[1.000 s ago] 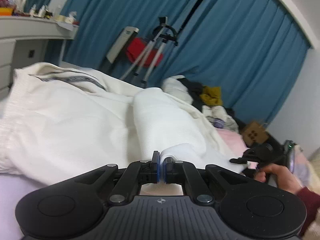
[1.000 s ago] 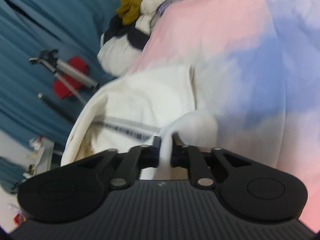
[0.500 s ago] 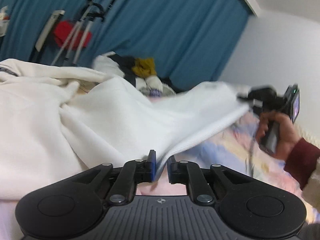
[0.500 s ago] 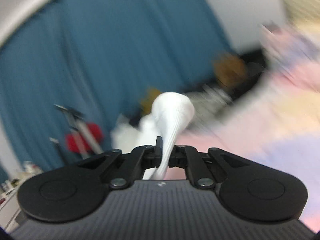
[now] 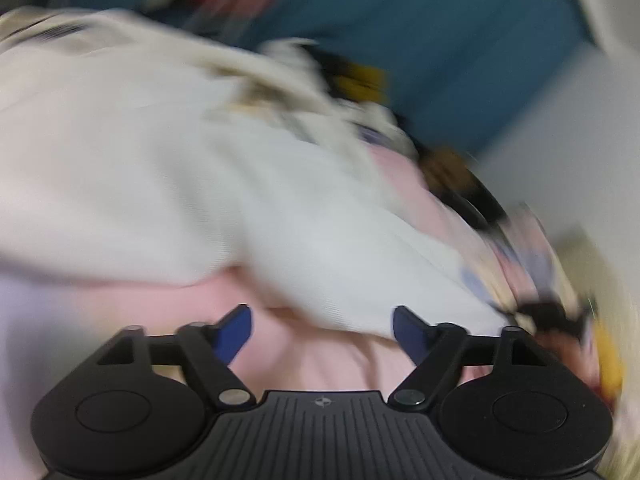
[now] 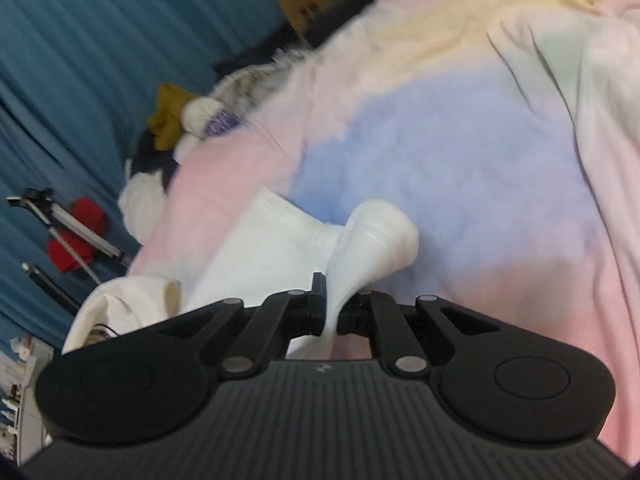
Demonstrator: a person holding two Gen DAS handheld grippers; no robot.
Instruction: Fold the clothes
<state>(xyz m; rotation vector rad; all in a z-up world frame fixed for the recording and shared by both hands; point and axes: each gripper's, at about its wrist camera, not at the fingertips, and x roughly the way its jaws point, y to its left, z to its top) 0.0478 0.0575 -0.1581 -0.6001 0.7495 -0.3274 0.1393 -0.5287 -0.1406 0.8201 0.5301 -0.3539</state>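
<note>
Left gripper [image 5: 322, 330]: jaws spread wide, nothing between the blue pads [image 5: 234, 332]. It hangs over the pink sheet [image 5: 304, 344], with the white garment [image 5: 160, 184] lying just ahead of the fingertips (frame heavily blurred, so contact can't be judged).

Right gripper [image 6: 330, 312]: jaws pinched tight on a bunched fold of the garment [image 6: 372, 240]. The fold sticks up past the fingers; the rest of the cloth trails left and down across the pastel sheet [image 6: 460, 152].

Background: blue curtain [image 6: 80, 40], tripod [image 6: 60, 216], clothes pile [image 6: 180, 128] at the bed's far edge.
</note>
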